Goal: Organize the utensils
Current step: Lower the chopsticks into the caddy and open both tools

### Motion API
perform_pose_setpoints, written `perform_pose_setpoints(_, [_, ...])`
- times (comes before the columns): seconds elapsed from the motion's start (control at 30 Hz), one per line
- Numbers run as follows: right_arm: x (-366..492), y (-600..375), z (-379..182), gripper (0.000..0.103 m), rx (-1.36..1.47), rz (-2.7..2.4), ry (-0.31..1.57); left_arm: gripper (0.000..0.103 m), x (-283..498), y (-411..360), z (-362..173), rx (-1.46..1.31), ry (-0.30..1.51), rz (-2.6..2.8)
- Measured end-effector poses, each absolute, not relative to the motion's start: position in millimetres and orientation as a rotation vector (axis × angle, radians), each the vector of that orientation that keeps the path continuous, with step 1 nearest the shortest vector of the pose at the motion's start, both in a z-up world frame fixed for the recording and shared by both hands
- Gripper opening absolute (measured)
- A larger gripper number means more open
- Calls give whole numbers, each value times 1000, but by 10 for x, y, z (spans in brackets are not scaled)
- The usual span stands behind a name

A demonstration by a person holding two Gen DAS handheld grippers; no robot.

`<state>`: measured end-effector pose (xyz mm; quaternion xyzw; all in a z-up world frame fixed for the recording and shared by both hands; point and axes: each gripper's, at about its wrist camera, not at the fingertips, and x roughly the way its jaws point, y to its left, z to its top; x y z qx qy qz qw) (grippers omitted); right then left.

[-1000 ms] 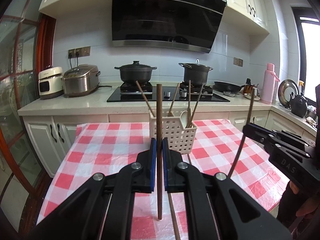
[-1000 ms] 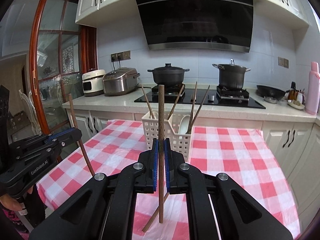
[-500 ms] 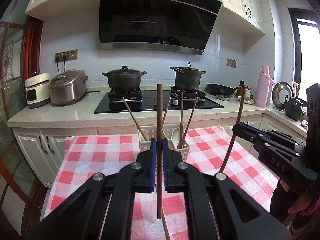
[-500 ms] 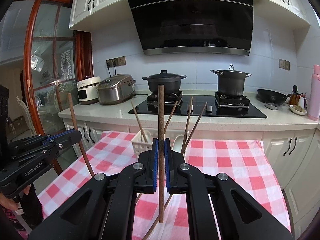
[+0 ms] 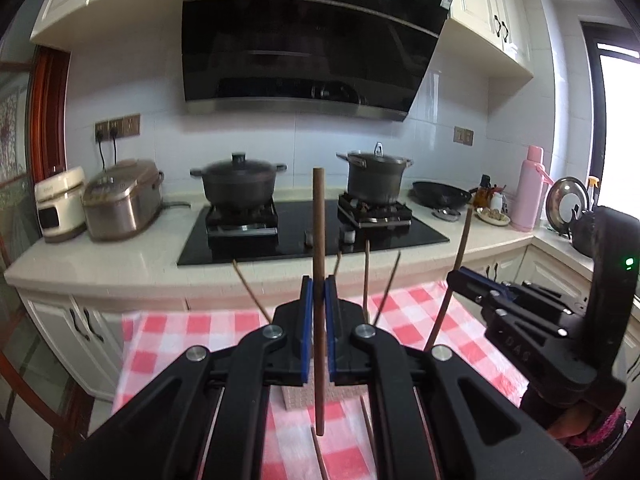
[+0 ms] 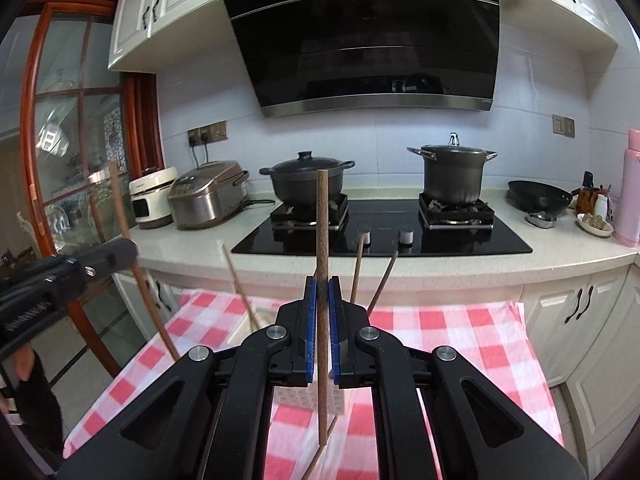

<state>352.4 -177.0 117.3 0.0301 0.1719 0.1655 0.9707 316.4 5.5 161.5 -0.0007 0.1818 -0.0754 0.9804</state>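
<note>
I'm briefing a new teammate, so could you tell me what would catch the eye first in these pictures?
Each view is dominated by a black gripper clamping one upright wooden chopstick: the left gripper with its chopstick, the right gripper with its chopstick. Behind them, the red-checked tablecloth carries a white basket with more chopsticks sticking up, and the black hood looms over two pots.

Left gripper [image 5: 317, 330] and right gripper [image 6: 320, 330] — both level, each clamped on 1 upright chopstick [image 5: 319, 248].

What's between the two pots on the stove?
Nothing stands there: bare black hob between the left pot and the right pot, clearest in the right wrist view.
</note>
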Motion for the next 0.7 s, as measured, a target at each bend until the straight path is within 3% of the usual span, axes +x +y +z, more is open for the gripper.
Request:
perform_pose_setpoints(0.37, [4020,-1687,1424,6,90,330,324,6,3769,104,2048,-20,326,-117])
perform_pose_setpoints(0.7, [4389,-1562,1063,6,84,342,401,6,4326,237,1692,-73,413,-108])
